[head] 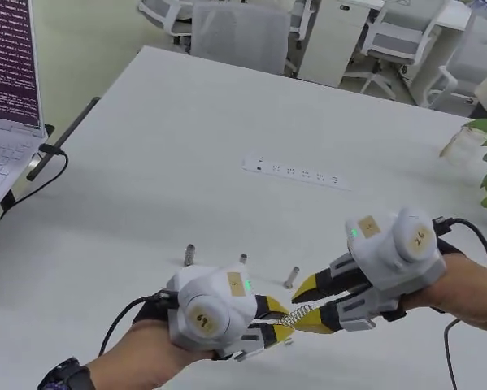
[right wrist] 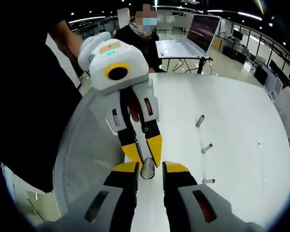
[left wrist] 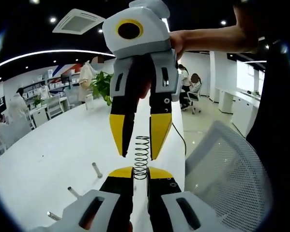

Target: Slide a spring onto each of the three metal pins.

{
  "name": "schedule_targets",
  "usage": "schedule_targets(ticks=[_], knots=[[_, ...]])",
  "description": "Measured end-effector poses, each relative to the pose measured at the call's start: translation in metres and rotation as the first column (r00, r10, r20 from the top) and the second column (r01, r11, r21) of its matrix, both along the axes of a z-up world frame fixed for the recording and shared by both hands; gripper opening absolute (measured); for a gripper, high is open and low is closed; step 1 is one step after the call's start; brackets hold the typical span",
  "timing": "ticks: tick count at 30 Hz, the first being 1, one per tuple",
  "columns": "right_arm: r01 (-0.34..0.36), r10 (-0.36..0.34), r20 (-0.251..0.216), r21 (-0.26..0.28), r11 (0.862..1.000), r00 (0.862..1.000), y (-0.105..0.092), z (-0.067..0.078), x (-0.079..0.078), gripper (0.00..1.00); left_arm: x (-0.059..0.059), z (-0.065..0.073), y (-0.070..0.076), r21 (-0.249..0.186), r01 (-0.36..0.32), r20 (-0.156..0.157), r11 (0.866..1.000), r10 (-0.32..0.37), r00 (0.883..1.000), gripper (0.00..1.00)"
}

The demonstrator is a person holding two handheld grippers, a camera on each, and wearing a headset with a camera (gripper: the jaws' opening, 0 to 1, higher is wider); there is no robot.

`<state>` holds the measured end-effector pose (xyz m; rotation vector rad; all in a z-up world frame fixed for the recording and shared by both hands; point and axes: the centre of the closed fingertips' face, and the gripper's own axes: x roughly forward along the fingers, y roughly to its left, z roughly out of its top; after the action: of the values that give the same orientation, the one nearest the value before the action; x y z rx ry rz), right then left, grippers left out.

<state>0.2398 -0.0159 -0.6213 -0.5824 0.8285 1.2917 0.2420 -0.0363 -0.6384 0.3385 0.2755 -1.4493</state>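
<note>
The spring is held in the air over the front edge of the tabletop. One end is pinched in the closed left gripper. The right gripper is spread partly open around the free end and grips nothing. Three pins stand just beyond. If the left gripper is released before the right is closed, the spring could be dropped and roll away.
</note>
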Motion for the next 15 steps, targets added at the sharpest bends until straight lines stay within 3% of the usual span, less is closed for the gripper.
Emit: schedule_targets(ticks=[10, 15], knots=[[-0.103, 0.103, -0.003, -0.073, 0.992, 0.995, -0.002, 0.001, -0.006, 0.15, 0.001, 0.009, -0.006, -0.034, 0.001, -0.01, 0.999, -0.001, 1.0, 0.02], [-0.123, 0.124, 0.003, -0.083, 0.989, 0.992, -0.001, 0.002, -0.005, 0.13, 0.002, 0.013, -0.006, -0.046, -0.002, -0.013, 0.999, 0.002, 1.0, 0.02]])
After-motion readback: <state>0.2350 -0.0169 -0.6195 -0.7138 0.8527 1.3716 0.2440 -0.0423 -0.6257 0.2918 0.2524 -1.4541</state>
